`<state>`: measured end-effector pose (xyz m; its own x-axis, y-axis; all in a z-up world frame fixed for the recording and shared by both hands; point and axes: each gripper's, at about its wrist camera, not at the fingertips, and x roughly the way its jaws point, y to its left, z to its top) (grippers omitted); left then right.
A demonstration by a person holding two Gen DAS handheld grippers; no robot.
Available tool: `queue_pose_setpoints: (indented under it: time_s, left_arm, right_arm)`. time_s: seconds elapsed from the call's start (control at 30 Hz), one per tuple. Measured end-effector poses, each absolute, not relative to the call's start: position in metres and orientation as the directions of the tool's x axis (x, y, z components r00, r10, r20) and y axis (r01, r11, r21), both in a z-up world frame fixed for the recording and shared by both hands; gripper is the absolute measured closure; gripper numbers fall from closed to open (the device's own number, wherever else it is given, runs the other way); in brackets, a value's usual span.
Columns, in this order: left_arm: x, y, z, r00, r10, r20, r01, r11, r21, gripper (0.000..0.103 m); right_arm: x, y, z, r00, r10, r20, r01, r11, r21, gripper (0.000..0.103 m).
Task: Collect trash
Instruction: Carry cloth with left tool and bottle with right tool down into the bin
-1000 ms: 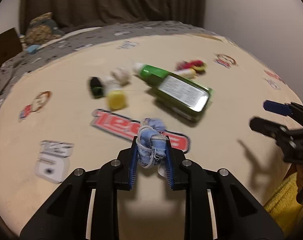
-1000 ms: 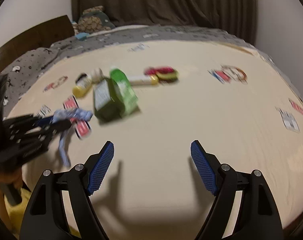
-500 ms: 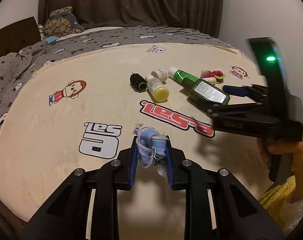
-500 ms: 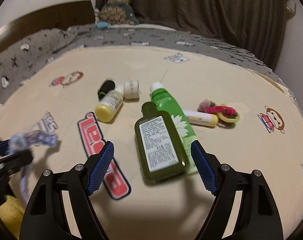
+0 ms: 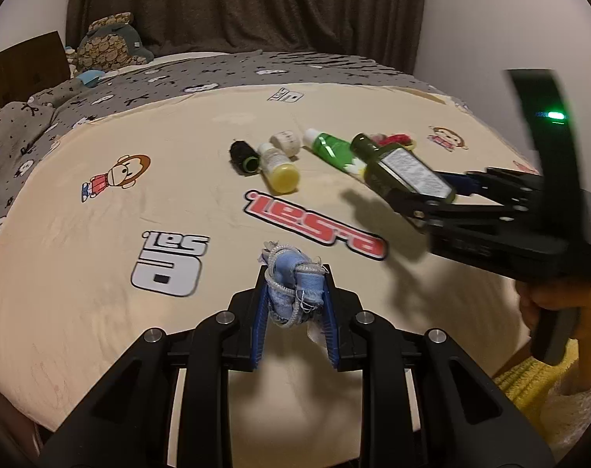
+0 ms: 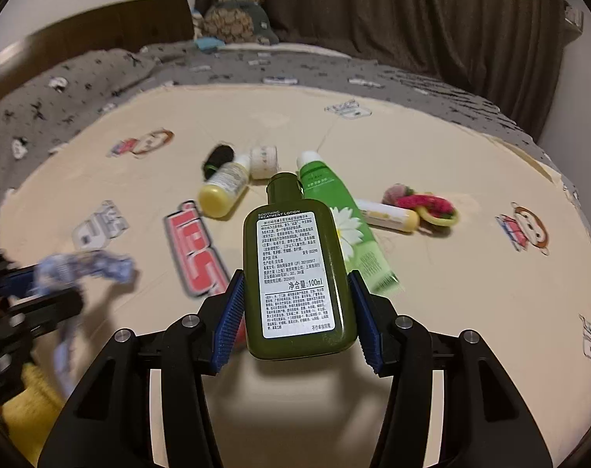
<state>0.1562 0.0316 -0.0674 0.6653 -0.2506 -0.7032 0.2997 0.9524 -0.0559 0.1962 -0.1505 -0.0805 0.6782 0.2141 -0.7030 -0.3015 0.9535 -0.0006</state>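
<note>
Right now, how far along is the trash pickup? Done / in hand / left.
Done: no bin or collected pile shows, so nothing can be counted.

In hand: left gripper is clamped on a blue rag; right gripper flanks the dark green lotion bottle, which looks lifted in the left view.

Left on the bed: yellow bottle, green tube, black roll, white jar, red-and-yellow toy.

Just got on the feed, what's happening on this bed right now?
A person is collecting trash from the bed with two handheld grippers. The left gripper is shut on a crumpled blue rag. The right gripper is shut on the dark green lotion bottle; the left view shows it lifted off the sheet. A green tube, a yellow bottle and other small items are on the sheet.
</note>
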Motion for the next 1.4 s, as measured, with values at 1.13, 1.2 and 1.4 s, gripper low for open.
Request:
queue_pose_setpoints:
  time_s: [1.13,1.2,1.4]
  left_arm:
    - [-0.004,-0.049,-0.179,0.341,-0.403,-0.849,0.51,0.838,-0.193,0.08]
    - [-0.005,-0.053,-0.193,0.304,-0.389,-0.87,0.516,0.834,-0.193,0.08]
    - [-0.001,-0.06,-0.234,0.199,-0.341,-0.919,0.506,0.839,-0.201,0.08]
  right_arm:
    - [-0.037,-0.242,-0.176,0.443,0.323,-0.837,-0.212,0.944,0.252,0.05]
    - [-0.037,-0.239,-0.187,0.416,0.312,-0.854,-0.203,0.947,0.247,0.05]
    - [-0.033,-0.234,-0.229,0.293,0.3,-0.908,-0.155,0.952,0.264,0.05]
